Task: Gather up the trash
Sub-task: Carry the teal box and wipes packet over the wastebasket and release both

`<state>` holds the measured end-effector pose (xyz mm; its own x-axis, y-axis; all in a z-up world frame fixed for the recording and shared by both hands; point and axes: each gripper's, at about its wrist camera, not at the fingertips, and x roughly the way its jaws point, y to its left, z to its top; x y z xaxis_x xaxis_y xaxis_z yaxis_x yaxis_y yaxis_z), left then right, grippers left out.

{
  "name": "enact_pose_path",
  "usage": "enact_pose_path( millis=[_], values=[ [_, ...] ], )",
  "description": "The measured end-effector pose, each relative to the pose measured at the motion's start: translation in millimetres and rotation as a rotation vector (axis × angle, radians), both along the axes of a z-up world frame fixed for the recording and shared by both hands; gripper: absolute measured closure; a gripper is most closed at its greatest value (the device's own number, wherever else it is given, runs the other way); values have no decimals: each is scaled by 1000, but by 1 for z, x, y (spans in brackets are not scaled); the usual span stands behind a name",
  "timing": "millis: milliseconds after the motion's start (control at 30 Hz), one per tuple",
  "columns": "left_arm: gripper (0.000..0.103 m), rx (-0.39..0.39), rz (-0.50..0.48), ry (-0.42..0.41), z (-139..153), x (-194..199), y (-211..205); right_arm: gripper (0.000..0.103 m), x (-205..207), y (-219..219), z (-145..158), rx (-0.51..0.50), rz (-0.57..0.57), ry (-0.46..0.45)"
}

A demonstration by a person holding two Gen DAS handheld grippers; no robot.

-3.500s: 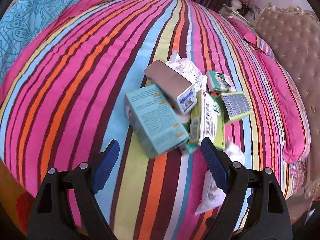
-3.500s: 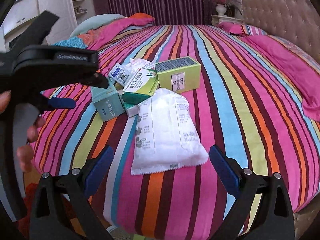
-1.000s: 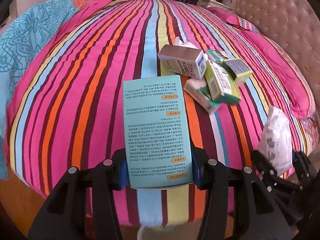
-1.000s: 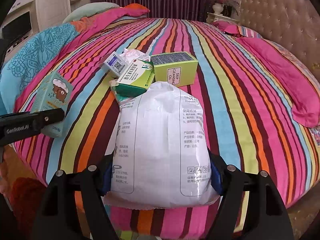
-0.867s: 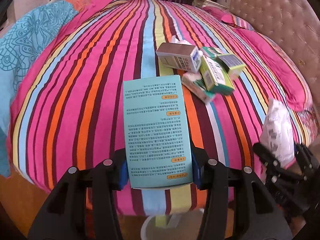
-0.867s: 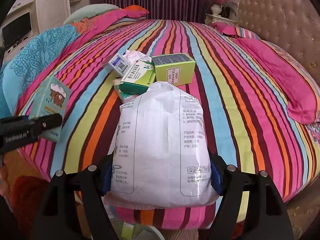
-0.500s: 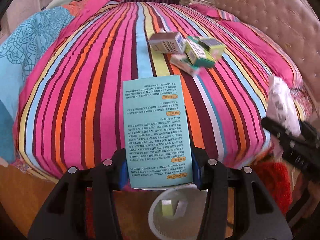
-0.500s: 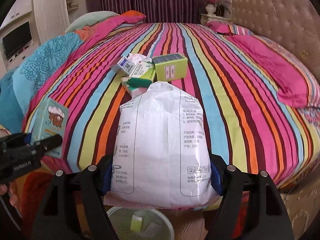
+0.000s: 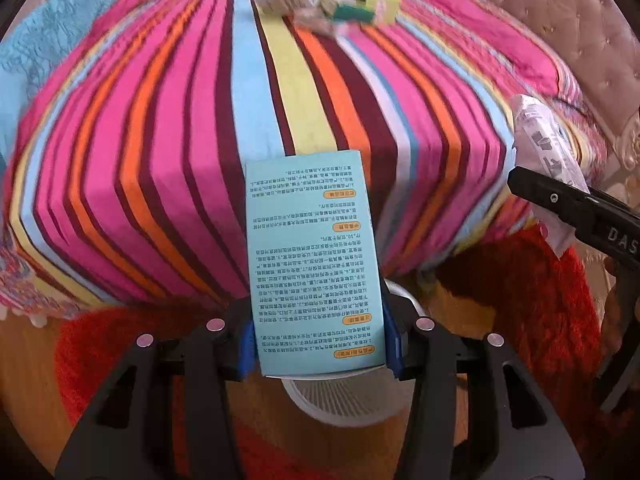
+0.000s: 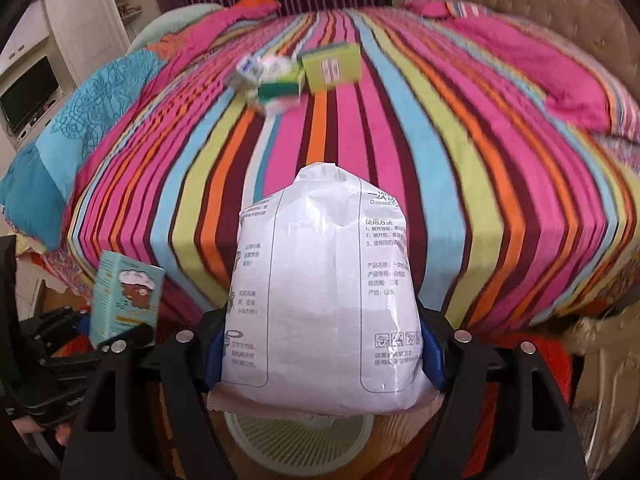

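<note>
The striped bed fills the far half of both views, its near edge dropping to a wooden floor and a red rug. Below that edge stands a white ribbed bin, its rim just under both grippers. On the far part of the bed lies a blurred heap of small boxes, with open striped cover on all sides.

The right gripper clamps a white puffy packet with grey print, upright between its blue pads. The left gripper pinches a light-blue printed box by its 2 narrow sides, standing upright over the bin's far rim.
</note>
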<state>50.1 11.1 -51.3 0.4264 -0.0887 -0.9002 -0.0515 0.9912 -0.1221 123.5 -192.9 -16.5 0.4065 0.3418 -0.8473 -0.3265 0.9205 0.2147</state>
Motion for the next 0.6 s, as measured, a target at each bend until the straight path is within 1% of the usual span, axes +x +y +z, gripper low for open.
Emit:
enact_pose_path(
  millis=[167,333,400,500,533,600],
  values=[
    [55,-13,-21,72,-22,-2,-10,32,-16,2,-32,19,9,150],
    [55,-23,-56,139,-42,0,-19,32,-16,5,-58,37,4,278],
    [55,-40,-60,174,-51,1,-19,32,-15,4,-67,53,-3,329],
    [55,-70,-53,246,-70,4,-18,32,-14,5,-87,70,-13,440],
    [55,-74,-51,261,-74,5,-18,33,-14,6,-96,66,-13,484],
    [55,-81,-49,302,-85,8,-19,32,-14,8,-107,54,-17,533]
  ],
)
